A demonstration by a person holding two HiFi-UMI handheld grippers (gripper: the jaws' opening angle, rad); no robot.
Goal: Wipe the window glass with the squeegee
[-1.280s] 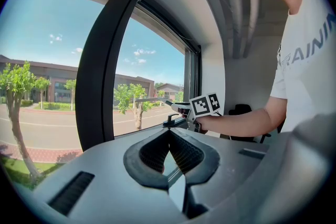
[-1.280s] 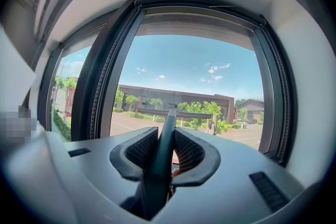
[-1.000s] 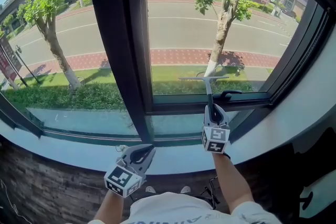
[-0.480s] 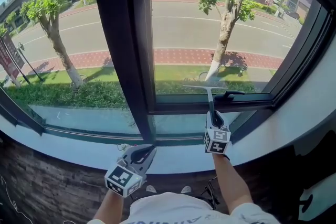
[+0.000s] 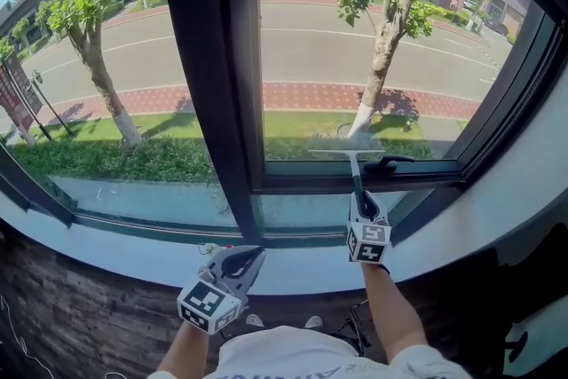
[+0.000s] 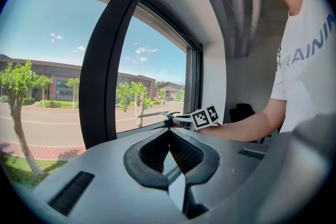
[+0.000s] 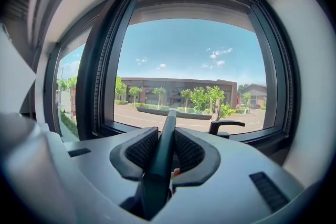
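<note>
While the right gripper [image 5: 362, 205] clamps the squeegee [image 5: 356, 177] by its dark handle, with the jaws closed tight on either side of it, the blade lies level across the very foot of the right-hand window glass [image 5: 355, 58]. It sits just above the lower frame and just beside the black window handle [image 5: 387, 162]. The right gripper view shows the handle running straight up between the ribbed pads toward the pane.

The left gripper [image 5: 238, 262] hangs low by the white sill [image 5: 133, 248], well apart from the glass, its jaws closed on each other with nothing between them.

As for progress, the blade's place at the bottom edge suggests that a downward pass on this strip is at or near its end. The glass itself gives little away: no streaks, foam or water lines show, so I cannot tell which parts are already wiped. The blade spans only a part of this pane's width, so strips to either side probably remain. The pane left of the thick dark mullion [image 5: 209, 75] may also need wiping.
</note>
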